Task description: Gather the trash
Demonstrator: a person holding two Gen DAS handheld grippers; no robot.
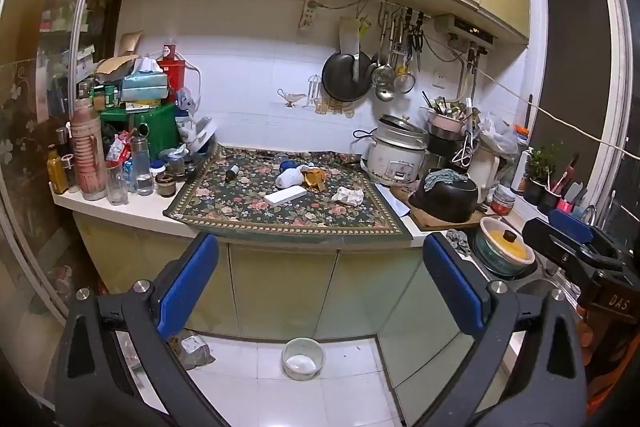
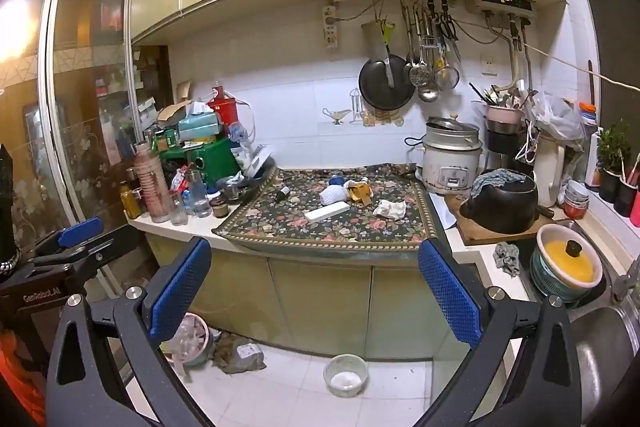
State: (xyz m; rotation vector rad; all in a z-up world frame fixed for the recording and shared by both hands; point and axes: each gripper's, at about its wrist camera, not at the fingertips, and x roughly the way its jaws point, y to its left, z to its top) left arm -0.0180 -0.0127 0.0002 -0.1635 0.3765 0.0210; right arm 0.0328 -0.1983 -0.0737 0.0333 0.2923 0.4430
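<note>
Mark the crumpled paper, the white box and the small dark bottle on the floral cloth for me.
crumpled paper [image 1: 349,195], left wrist view, middle of the wad
white box [image 1: 285,195], left wrist view, top face
small dark bottle [image 2: 283,192], right wrist view, its body

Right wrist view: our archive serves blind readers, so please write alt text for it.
The open right gripper, holding nothing, faces a kitchen counter where a floral cloth carries a crumpled paper, white box and small bottle. A bowl sits on the floor.

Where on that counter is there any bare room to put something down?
The floral cloth is free along its front edge, before the white box and crumpled paper. The bottles at left and the black pot at right crowd the ends.
</note>
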